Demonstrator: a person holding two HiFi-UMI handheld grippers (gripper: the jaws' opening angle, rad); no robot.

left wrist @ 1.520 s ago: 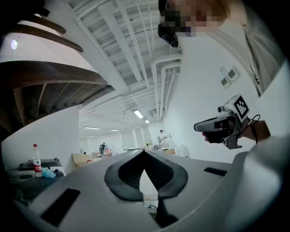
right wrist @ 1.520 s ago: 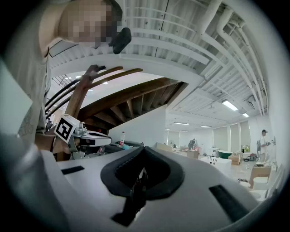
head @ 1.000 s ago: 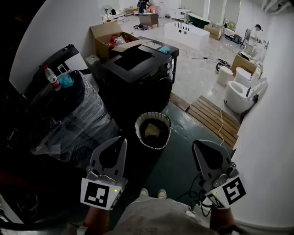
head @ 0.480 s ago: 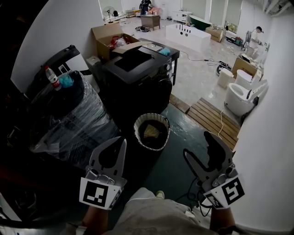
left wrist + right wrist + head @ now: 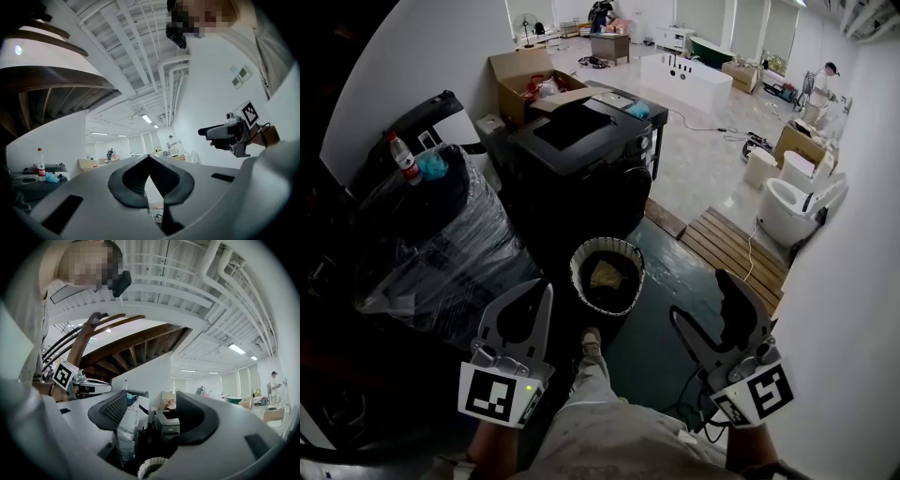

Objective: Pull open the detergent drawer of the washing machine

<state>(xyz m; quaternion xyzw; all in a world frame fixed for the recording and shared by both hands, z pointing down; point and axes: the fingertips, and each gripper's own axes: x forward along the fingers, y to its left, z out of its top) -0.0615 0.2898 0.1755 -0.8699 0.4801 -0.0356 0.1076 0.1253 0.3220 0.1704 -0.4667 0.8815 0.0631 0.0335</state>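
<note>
Right now I hold both grippers low in front of me, level, well apart from the washing machine (image 5: 581, 155). It is a black box standing ahead on the floor, with a dark lid on top. Its front is too dark for me to pick out the detergent drawer, so I cannot tell whether that is in or out.

On the left gripper (image 5: 542, 287) the jaws are pressed together with nothing between them. On the right gripper (image 5: 701, 296) the jaws have just been opening and now stand wide apart. They hold nothing; through the gap I see only the machine and the basket (image 5: 623, 247) far off.

The basket is round with a pale rim, and it sits on the floor just in front of the machine, with something tan lying inside. Under it the floor (image 5: 661, 309) is dark green, and my shoe (image 5: 592, 340) is planted there. Beyond, the ground turns to pale glossy tile (image 5: 703, 159). A slatted wooden pallet (image 5: 733, 239) lies at the border, near a white toilet (image 5: 787, 206).

To the machine's left is a bundle wrapped in plastic film (image 5: 441, 248), with a bottle (image 5: 405, 157) standing on it. Behind the machine is an open cardboard box (image 5: 516, 70), and farther back a white bathtub (image 5: 684, 70). A white wall (image 5: 853, 300) closes my right side.
</note>
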